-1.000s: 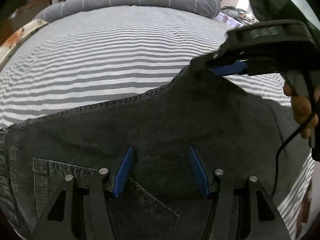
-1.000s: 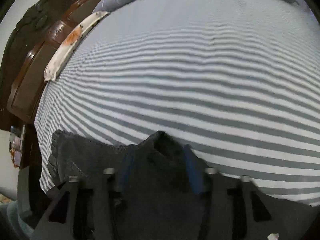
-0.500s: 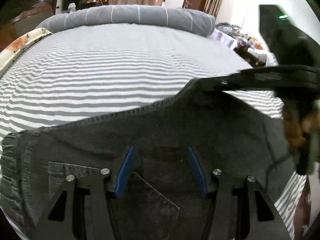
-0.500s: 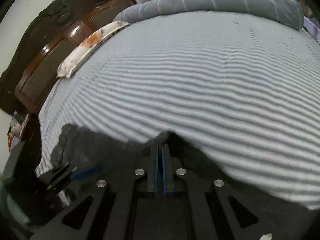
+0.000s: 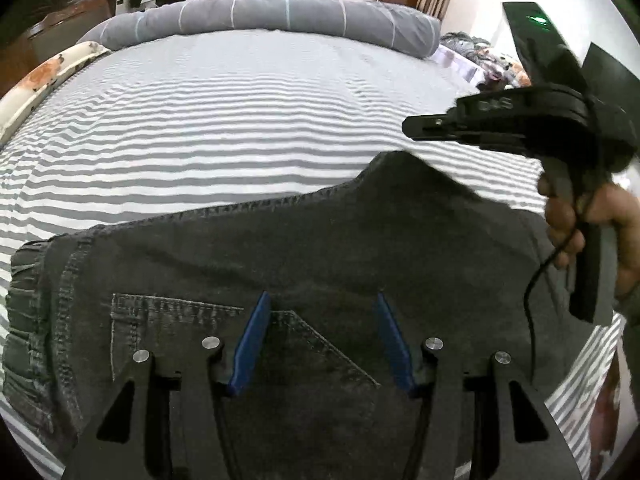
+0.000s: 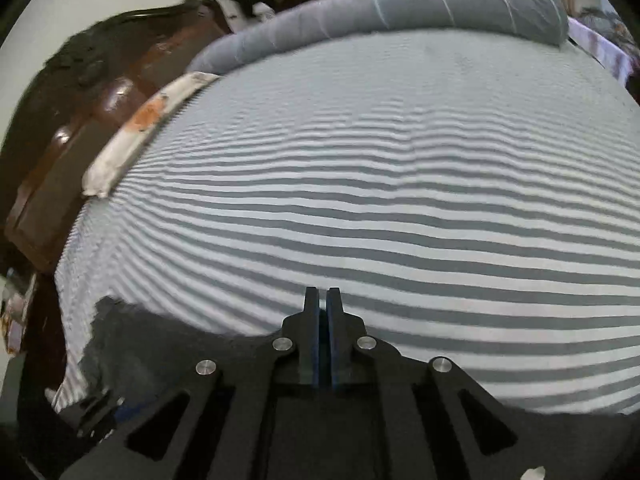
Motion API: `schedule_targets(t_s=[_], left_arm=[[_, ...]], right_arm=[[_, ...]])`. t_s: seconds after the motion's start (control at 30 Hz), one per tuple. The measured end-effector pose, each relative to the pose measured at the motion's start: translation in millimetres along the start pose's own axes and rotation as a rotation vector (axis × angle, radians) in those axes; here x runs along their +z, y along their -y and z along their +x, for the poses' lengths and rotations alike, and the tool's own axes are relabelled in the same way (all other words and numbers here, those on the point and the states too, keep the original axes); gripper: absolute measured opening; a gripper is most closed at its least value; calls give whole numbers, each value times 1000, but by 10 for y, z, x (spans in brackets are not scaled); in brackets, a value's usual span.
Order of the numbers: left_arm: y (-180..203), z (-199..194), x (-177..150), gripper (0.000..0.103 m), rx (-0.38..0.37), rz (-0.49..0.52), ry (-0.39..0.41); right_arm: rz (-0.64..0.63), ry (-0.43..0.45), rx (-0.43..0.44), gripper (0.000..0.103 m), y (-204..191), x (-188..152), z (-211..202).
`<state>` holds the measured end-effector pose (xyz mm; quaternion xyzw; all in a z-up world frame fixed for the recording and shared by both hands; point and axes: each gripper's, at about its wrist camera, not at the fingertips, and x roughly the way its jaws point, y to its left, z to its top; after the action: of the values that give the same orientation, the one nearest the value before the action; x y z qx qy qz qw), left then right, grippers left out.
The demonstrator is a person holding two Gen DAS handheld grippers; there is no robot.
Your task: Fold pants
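Observation:
Dark grey denim pants (image 5: 280, 264) lie on the striped bed, waistband at the left, a back pocket (image 5: 172, 328) near my left gripper. My left gripper (image 5: 322, 312) is open, its blue pads just above the fabric with nothing between them. My right gripper (image 5: 412, 128) shows from the side in the left wrist view, raised above the pants' peaked crotch corner (image 5: 394, 160). In the right wrist view my right gripper (image 6: 322, 296) is shut, with no cloth visible between the fingers. The pants (image 6: 132, 340) show at its lower left.
The grey-and-white striped bedsheet (image 5: 240, 120) spreads ahead. A rolled grey blanket (image 5: 280, 16) lies along the far edge. A dark wooden headboard (image 6: 72, 120) and a flowered pillow (image 6: 132, 136) are at the left. Clutter (image 5: 480, 52) lies at the far right.
My right gripper shut on the pants' corner, lifted it, then rose clear above it; the corner has dropped back. My left gripper stayed open over the pants.

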<state>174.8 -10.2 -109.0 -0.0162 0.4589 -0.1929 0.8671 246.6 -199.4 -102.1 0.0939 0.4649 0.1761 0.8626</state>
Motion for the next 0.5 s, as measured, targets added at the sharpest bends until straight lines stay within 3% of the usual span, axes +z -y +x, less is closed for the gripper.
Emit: schedule_targets(t_s=[0.13,0.3,0.33,0.5], left_arm=[[87,-74,-44,56,-24,36,-1],[109,43,-162,56,-21,25,-70],[111,51,-168,56,-16,26,-69],[123,174,-133,56,37,54,-86]], right_arm=[[-9,-44,69,6,-70,-181,-97],[20,-119,18,5,42,-317,238],[30,-117,3,0,71,-338,272],[81,-86,-16,0,150,-283,422]])
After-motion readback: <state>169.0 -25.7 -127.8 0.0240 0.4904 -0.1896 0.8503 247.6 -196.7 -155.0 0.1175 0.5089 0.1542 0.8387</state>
